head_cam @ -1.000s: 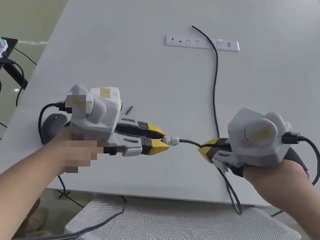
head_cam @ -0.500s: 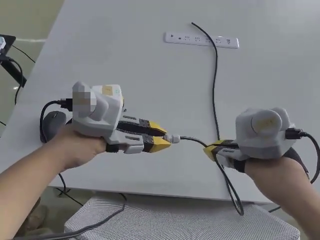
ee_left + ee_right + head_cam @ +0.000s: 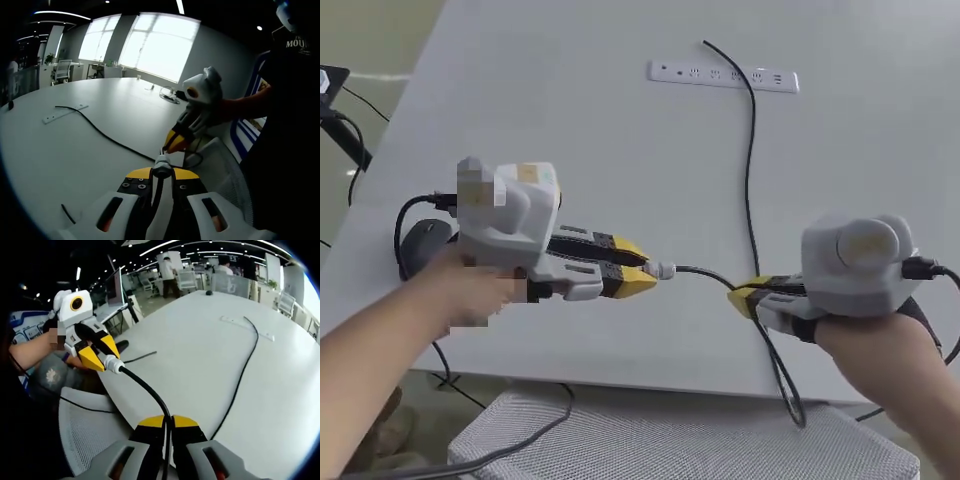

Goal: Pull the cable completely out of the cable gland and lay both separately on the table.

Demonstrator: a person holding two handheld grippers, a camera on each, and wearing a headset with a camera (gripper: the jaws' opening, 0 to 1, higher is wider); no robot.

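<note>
Right now your left gripper (image 3: pixel 642 271) is held above the near left part of the white table (image 3: pixel 570 120), its yellow-tipped jaws pointing right and closed on the cable gland (image 3: pixel 662 270). In the left gripper view the pale gland (image 3: pixel 161 164) sits pinched between the two tips, poking out past them.

From the gland's right end the black cable (image 3: pixel 698 271) comes out, sags slightly and runs across to your right gripper (image 3: pixel 736 298). That one hovers over the near edge of the table, pointing left, and its jaws are pressed together on the cable. In the right gripper view the cable (image 3: pixel 145 388) passes between the closed tips, so the cable is in the gland and both are up off the table, strung between your two grippers, which are near each other but not touching. Below the right gripper the cable hangs in a loop (image 3: pixel 782 385) over the table edge, above a grey mesh chair (image 3: pixel 620 440).

At the far side lies a white power strip (image 3: pixel 723 77). A black cord (image 3: pixel 750 170) crosses it and runs toward your right gripper; whether it is the same cable, I cannot tell. A dark computer mouse (image 3: pixel 420 245) rests at the table's left edge, beside your left hand (image 3: pixel 470 295).
</note>
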